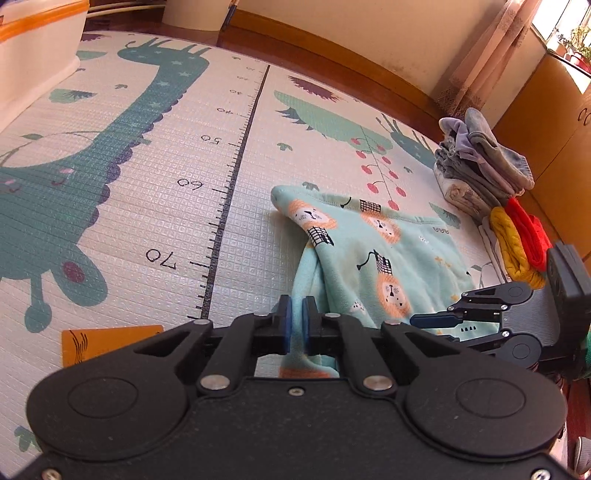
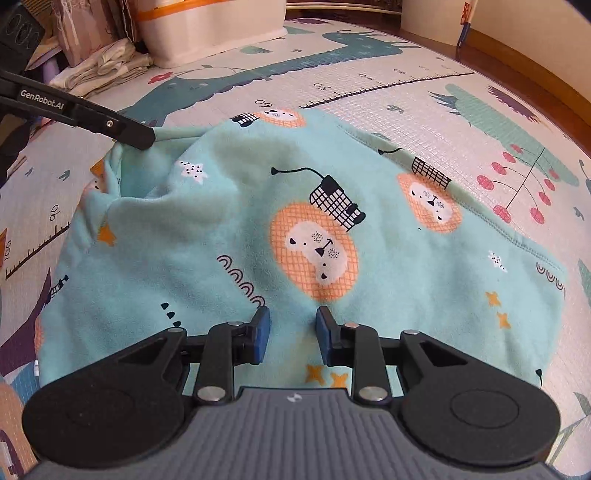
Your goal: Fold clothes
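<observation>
From the left wrist camera, the left gripper point(image 1: 296, 319) has its blue pads nearly together, clenched on a raised fold of the mint-green lion-print garment point(image 1: 373, 254), which hangs from the fingertips and runs forward and to the right across the play mat point(image 1: 155, 177). The cloth passes between the fingers and shows again under them. Ahead and to the left of the gripper, a printed ruler line point(image 1: 236, 177) runs away over the mat, with a teal giraffe drawing further left. To the right, just beside the garment's near edge, the right gripper point(image 1: 436, 325) comes in sideways, low over the cloth; from here I cannot tell how its fingers stand. Far ahead on the right, a stack of folded clothes point(image 1: 484, 170) sits at the mat's edge, with a yellow and a red piece nearer. A white bin with an orange band point(image 1: 33, 48) stands far ahead left.

From the right wrist camera, the right gripper point(image 2: 291, 332) is released, its blue pads apart, and hovers low over the garment point(image 2: 258, 229), which spreads out directly ahead and beneath it. Ahead and to the left, the left gripper point(image 2: 146, 138) pinches a corner of the cloth and lifts it into a ridge. Beyond it, the white bin point(image 2: 210, 33) stands at the mat's far edge.
</observation>
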{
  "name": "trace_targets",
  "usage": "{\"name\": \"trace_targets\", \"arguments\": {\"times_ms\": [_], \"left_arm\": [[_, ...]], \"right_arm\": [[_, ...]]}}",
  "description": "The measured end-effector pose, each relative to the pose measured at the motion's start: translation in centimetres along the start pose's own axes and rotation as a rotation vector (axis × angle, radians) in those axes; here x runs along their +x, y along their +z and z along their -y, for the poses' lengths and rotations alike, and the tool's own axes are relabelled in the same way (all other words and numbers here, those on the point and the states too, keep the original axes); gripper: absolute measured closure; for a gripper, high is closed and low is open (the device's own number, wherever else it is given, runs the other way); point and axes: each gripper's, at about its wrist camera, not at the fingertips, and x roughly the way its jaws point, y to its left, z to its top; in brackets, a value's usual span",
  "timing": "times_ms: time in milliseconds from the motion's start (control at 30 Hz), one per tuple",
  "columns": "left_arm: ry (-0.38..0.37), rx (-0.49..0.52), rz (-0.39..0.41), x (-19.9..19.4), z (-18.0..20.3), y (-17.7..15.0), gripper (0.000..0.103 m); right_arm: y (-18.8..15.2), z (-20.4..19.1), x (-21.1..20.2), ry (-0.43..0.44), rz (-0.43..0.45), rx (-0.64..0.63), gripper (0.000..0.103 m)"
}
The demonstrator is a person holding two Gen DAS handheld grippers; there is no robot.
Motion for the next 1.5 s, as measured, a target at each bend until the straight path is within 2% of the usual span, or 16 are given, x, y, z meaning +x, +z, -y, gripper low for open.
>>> {"name": "trace_targets", "arguments": {"times_ms": [133, 233, 267, 367, 467, 633, 667, 700, 800, 933, 1067, 1133, 1267, 1300, 1333, 1500], "left_arm": [[0.035, -0.019, 0.054, -2.1, 0.9, 0.4, 0.100], [0.106, -0.050, 0.080, -3.4, 0.8, 0.3, 0.101], [0.109, -0.024, 0.090, -3.9, 1.4, 0.2, 0.101], [0.071, 0.194, 0.162, -5.4, 5.6, -0.8, 0.101], [0.009, 0.406, 0.177, -4.8, 9.8, -2.0, 0.101], [-0.084, 0.701, 0.021, 1.0, 13.6, -6.3, 0.099], [-0.097, 0.738, -0.034, 2.0, 13.6, -7.3, 0.097], [-0.110, 0.765, -0.084, 3.0, 13.6, -8.1, 0.087], [-0.198, 0.681, -0.126, 2.4, 12.1, -7.7, 0.083], [-0.287, 0.427, -0.093, 0.2, 8.6, -3.6, 0.081], [-0.191, 0.178, -0.039, 1.6, 3.4, 0.4, 0.080], [-0.169, 0.110, -0.069, 3.9, 1.0, 1.5, 0.080], [-0.164, 0.073, -0.106, 7.7, -1.4, 2.8, 0.075], [-0.185, 0.063, -0.112, 8.4, -1.8, 3.0, 0.067], [-0.204, 0.048, -0.123, 9.2, -2.0, 3.2, 0.051], [-0.282, 0.015, -0.149, 11.5, -1.9, 3.4, 0.051]], "right_arm": [[0.2, 0.8, -0.1, 0.028, -0.003, 0.034, 0.074], [0.3, 0.8, 0.0, 0.025, -0.003, 0.031, 0.074], [0.3, 0.8, -0.1, 0.026, 0.001, 0.034, 0.074], [0.3, 1.1, -0.1, 0.039, 0.003, 0.052, 0.074], [0.5, 1.7, -0.1, 0.056, -0.002, 0.079, 0.074], [0.5, 3.4, -0.4, 0.110, 0.000, 0.199, 0.074], [0.4, 3.6, -0.5, 0.110, 0.000, 0.210, 0.074], [0.4, 3.7, -0.6, 0.108, 0.001, 0.218, 0.074], [0.1, 3.6, -0.9, 0.101, 0.000, 0.205, 0.074], [-0.2, 4.0, -0.8, 0.112, 0.005, 0.224, 0.074], [0.0, 4.2, -0.6, 0.116, 0.003, 0.232, 0.074], [0.0, 4.2, -0.6, 0.114, 0.003, 0.231, 0.073], [-0.1, 4.1, -0.5, 0.109, 0.007, 0.228, 0.073], [-0.1, 4.1, -0.5, 0.107, 0.007, 0.226, 0.073], [0.0, 4.1, -0.4, 0.106, 0.007, 0.223, 0.073], [0.1, 4.0, -0.3, 0.097, 0.009, 0.216, 0.073]]}}
